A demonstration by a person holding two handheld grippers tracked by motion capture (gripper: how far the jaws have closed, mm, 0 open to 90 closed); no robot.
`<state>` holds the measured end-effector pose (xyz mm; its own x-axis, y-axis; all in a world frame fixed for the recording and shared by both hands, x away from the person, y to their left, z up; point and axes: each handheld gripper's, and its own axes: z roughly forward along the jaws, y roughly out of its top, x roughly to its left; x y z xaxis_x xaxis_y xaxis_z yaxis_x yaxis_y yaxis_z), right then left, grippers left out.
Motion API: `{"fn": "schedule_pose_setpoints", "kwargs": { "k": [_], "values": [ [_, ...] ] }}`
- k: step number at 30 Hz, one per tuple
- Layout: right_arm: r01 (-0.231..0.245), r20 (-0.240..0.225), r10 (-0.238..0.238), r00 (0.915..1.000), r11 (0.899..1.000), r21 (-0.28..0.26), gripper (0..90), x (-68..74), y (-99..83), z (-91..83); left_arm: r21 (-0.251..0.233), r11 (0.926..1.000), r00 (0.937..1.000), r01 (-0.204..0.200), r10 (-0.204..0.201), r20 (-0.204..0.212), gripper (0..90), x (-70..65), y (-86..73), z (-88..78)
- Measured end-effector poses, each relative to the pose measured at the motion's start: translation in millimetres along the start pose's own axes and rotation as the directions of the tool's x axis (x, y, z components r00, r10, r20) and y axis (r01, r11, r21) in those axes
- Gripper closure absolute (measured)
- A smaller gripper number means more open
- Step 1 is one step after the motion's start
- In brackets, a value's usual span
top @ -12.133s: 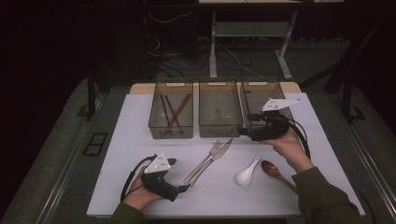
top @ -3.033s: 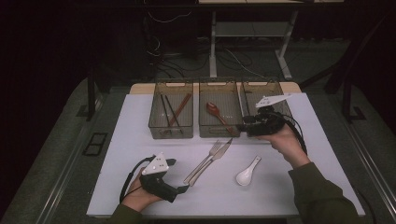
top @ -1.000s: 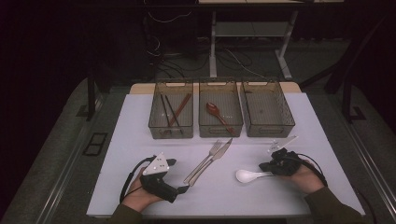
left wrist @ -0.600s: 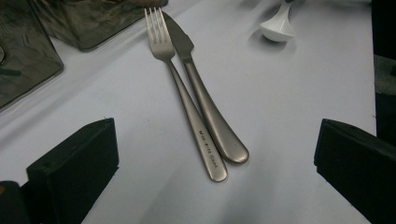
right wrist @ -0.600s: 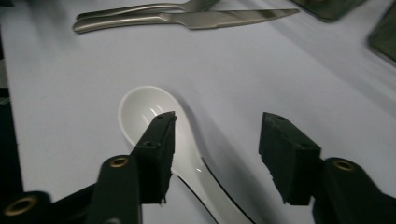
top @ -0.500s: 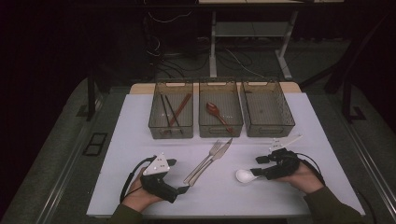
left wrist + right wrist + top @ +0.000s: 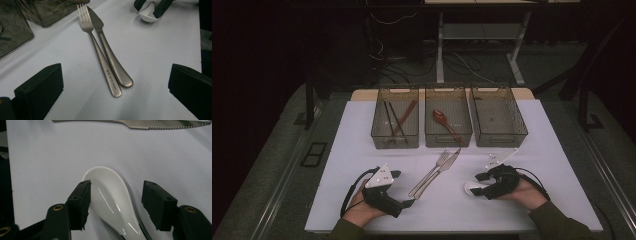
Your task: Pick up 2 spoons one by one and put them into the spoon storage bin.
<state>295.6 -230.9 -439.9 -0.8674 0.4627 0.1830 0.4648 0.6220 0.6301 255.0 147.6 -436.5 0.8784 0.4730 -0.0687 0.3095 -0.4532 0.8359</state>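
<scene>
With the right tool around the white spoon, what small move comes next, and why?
Probably close the right tool on the white spoon: its jaws, just opened, straddle the spoon on the table with a gap on one side, so nothing is gripped yet.

The fork (image 7: pixel 100 50) lying on the desk (image 7: pixel 155 57) beside the knife (image 7: pixel 112 62) carries a short line of small engraved lettering along the lower part of its handle, seen in the left gripper view. The letters are too small and blurred to read. No other writing is legible.
</scene>
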Motion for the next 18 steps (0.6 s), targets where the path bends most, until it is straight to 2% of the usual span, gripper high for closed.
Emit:
{"fn": "schedule_pose_setpoints", "kwargs": {
  "k": [4, 9, 10, 11, 13, 18],
  "values": [
    [0.018, 0.008, -0.018, 0.9998, 1.000, 0.013, 41.5, 1.9, 0.1, 1.3, 0.000, 1.0000, 1.0000, 0.001, -0.001, 0.000, 0.0, -0.1, 0.0, 0.1],
    [0.066, 0.007, -0.066, 0.9978, 0.997, 0.042, 48.9, 8.4, -0.3, 2.9, 0.000, 1.0000, 1.0000, 0.001, -0.001, 0.000, 0.0, -0.3, 0.0, 0.2],
    [0.105, 0.013, -0.106, 0.9943, 0.993, 0.052, 52.4, 7.8, -0.4, 2.4, 0.000, 1.0000, 1.0000, 0.000, 0.000, 0.000, 0.0, -0.2, 0.0, 0.2],
    [0.111, 0.003, -0.111, 0.9938, 0.992, 0.055, 57.2, 8.6, 0.0, 2.0, 0.000, 1.0000, 1.0000, 0.001, -0.001, 0.000, 0.0, -0.3, 0.0, 0.2],
    [0.137, -0.001, -0.137, 0.9905, 0.989, 0.062, 61.2, 9.7, 0.5, 1.7, -0.001, 1.0000, 1.0000, 0.001, -0.001, 0.000, 0.0, -0.4, 0.0, 0.4],
    [0.156, -0.002, -0.156, 0.9878, 0.985, 0.072, 74.8, 9.6, 0.6, -2.1, 0.000, 1.0000, 1.0000, 0.000, 0.000, 0.000, 0.0, -0.4, 0.0, 0.4]
  ]
}}
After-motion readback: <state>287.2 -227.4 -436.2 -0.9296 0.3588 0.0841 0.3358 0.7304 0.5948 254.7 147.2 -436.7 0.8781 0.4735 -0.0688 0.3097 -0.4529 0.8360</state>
